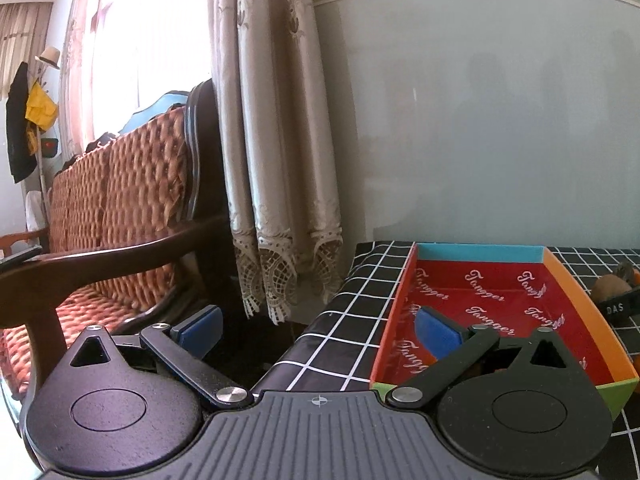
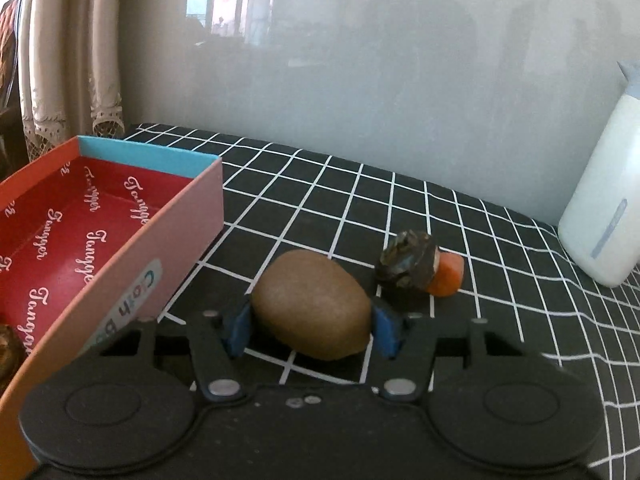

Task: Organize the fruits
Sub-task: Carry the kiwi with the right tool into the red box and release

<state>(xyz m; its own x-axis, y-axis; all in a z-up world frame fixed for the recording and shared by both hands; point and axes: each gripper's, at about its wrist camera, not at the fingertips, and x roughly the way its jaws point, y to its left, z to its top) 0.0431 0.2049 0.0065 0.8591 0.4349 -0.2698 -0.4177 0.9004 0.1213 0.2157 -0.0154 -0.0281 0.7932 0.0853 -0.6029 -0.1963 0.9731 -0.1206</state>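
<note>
In the right wrist view a brown kiwi [image 2: 314,304] lies on the black checked tablecloth [image 2: 400,208], between the blue pads of my right gripper [image 2: 312,330]; the pads press its two sides. Behind it lies an orange fruit with a dark dried cap [image 2: 420,268]. The red-lined cardboard box [image 2: 100,208] stands to the left. In the left wrist view my left gripper [image 1: 318,330] is wide open and empty at the table's left edge, its right finger over the box [image 1: 492,292]. The kiwi [image 1: 610,286] shows at the right edge there.
A white plastic bottle [image 2: 600,200] stands at the back right against the grey wall. A dark round object [image 2: 8,350] lies in the box's near corner. A wooden sofa with woven cushions [image 1: 120,208] and a curtain [image 1: 276,160] are left of the table.
</note>
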